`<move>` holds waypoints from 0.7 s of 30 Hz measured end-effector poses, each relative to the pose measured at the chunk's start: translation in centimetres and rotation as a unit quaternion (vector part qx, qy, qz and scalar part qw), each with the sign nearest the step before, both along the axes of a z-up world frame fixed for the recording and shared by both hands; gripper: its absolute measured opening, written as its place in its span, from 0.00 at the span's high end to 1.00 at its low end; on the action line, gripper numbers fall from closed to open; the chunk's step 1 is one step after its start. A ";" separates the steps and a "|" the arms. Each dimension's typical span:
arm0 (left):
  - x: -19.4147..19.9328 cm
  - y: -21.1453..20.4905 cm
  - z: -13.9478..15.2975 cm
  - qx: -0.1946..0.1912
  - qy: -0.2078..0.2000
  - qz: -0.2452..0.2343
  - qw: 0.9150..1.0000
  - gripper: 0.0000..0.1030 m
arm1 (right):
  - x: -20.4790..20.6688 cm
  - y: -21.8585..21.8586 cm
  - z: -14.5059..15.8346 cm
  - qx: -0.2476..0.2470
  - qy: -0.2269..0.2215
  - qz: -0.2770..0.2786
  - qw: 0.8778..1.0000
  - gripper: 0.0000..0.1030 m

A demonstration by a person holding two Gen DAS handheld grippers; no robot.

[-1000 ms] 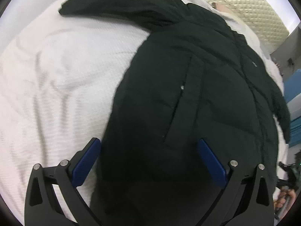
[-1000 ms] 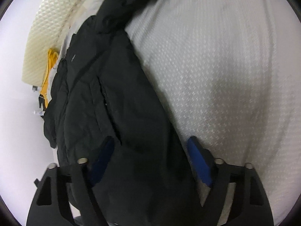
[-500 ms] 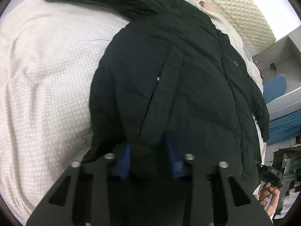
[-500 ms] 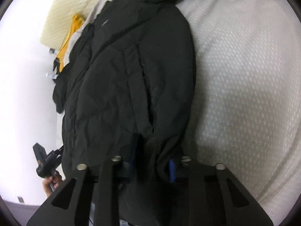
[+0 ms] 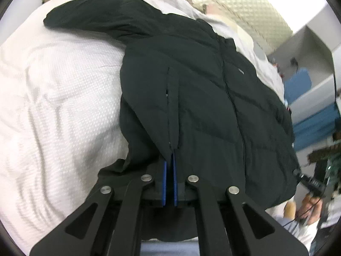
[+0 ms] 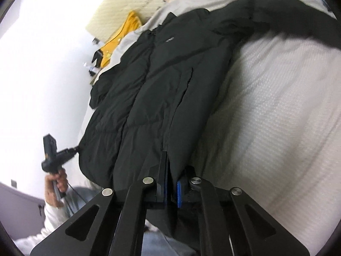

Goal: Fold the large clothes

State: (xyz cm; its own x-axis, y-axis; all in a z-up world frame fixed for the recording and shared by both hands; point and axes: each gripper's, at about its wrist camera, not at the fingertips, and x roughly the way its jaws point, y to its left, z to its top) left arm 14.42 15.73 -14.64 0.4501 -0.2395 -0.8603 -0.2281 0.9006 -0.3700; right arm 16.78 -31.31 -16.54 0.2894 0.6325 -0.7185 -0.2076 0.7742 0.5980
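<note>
While clamped on hem of black jacket (image 5: 202, 98) w/ both grippers: left gripper (image 5: 169, 160) fingers pinched on fabric near pocket seam; right gripper (image 6: 170, 168) likewise; jacket laid lengthwise on white bed (image 5: 59, 106), collar far end, straight ahead of fingers; likely fold hem fwd.

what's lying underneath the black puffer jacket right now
Under the black puffer jacket lies a white textured bedspread, showing beside it in both wrist views. Whether anything else lies beneath cannot be seen: the jacket covers that part of the bed.
</note>
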 end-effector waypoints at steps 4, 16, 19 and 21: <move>-0.4 -0.1 -0.5 0.020 0.037 -0.015 0.999 0.96 | -0.5 0.4 -0.2 -0.021 -0.001 0.016 1.000 0.96; 2.4 -1.2 -5.2 0.076 0.122 -0.023 0.989 0.96 | -0.8 -1.7 -7.0 -0.042 0.064 0.027 0.997 0.97; 3.3 -1.6 -5.6 0.082 0.126 -0.022 0.988 0.95 | -0.5 -1.7 -8.1 -0.041 0.072 0.026 0.996 0.97; 3.7 -1.7 -5.4 0.086 0.121 -0.022 0.989 0.94 | -0.3 -1.4 -7.9 -0.038 0.072 0.019 0.996 0.97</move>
State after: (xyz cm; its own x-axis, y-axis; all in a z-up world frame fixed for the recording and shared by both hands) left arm 18.14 14.04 -20.03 0.2180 -0.0947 -0.9713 -0.2514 0.9562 -0.1497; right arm 16.53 -32.73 -24.44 0.1565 0.5826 -0.7976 -0.1542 0.8120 0.5629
